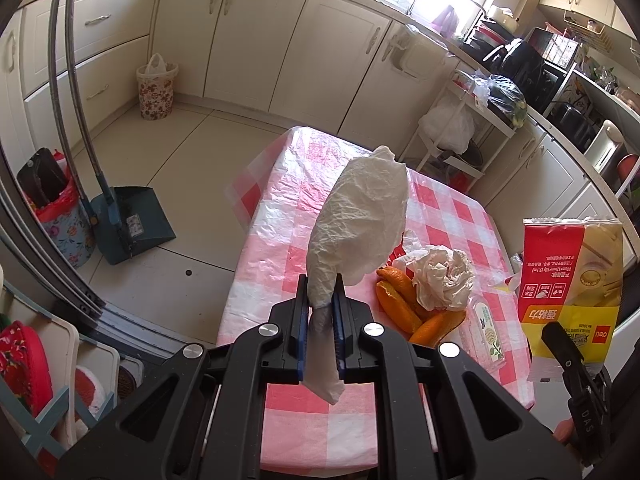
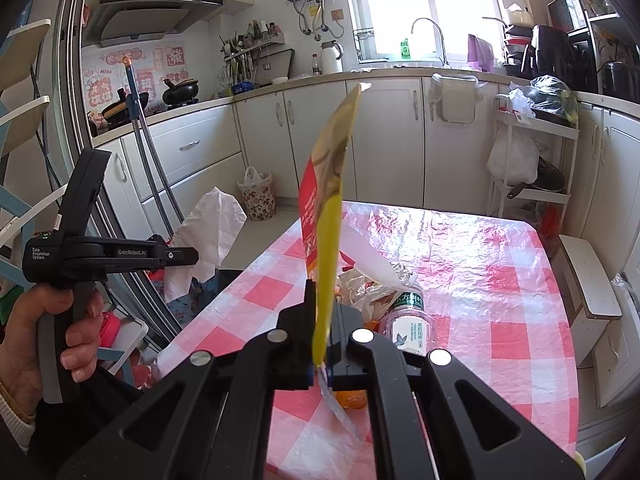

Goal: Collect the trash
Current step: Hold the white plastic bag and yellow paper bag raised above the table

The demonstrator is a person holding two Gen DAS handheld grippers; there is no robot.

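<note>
A crumpled white plastic bag (image 1: 358,220) is pinched between the pressed-together fingers of the left gripper (image 1: 320,308), its bulk standing up and forward of the fingertips while a short tail hangs out behind the pads. The bag is held in the air above the near-left part of a table covered with a pink-and-white checked cloth (image 1: 280,216). Just to the right of the gripper, on the cloth, orange peels (image 1: 400,304) are seen lying touching a wad of crumpled white paper (image 1: 440,280), with a clear plastic bottle (image 1: 486,328) beside them. A red-and-yellow package (image 2: 328,216) is clamped edge-on in the closed right gripper (image 2: 322,332) and stands upright above its fingers, a strip of clear film trailing below. Beyond that gripper the bottle (image 2: 408,324) and some crumpled wrapping (image 2: 368,284) are seen on the table. The left gripper is shown from the side in the right wrist view, gripped at its handle by a hand (image 2: 48,344). Farther off, a flower-patterned bin (image 1: 156,88) lined with a white bag stands on the tiled floor by the cabinets, and a blue dustpan (image 1: 132,220) rests near the door frame.
</note>
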